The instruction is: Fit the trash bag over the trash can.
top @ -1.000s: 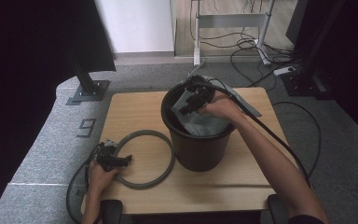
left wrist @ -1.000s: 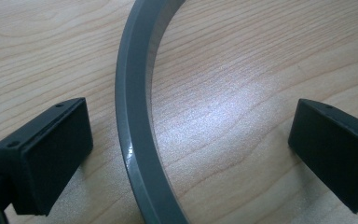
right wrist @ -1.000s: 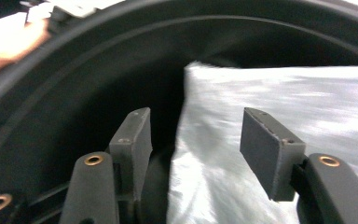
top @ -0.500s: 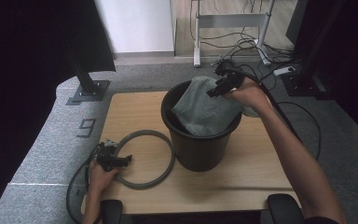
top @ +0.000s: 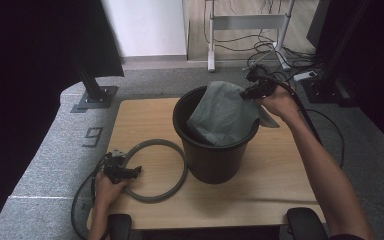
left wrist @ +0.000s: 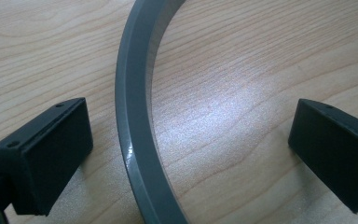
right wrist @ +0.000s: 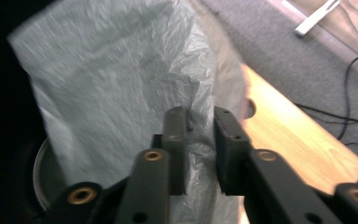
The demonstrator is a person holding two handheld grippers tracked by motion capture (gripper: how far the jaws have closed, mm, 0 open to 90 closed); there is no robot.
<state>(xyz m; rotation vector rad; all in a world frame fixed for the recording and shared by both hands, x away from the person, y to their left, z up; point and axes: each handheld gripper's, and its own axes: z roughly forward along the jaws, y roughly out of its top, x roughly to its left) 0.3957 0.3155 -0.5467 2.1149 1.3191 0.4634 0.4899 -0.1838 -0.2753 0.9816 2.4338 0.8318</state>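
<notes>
High view: a black bin [top: 215, 145] stands near the middle of the wooden table [top: 275, 175], with bare wood open to its right and in front of it.
Bag: a grey plastic bag [top: 225, 117] hangs half out of the bin, draped over the far right rim.
Right gripper: the right gripper [top: 247, 91] sits above the bin's far right edge, its jaws pinched on the bag's upper corner; the right gripper view shows the film [right wrist: 121, 79] caught between the nearly closed jaws.
Ring: a grey ring [top: 157, 170] lies flat on the table just left of the bin.
Left gripper: the left gripper [top: 130, 172] rests low at the ring's near left arc, jaws spread wide with the ring's band [left wrist: 137, 140] between them, touching neither.
Table edge: the left hand [top: 107, 187] is close to the table's front left corner.
</notes>
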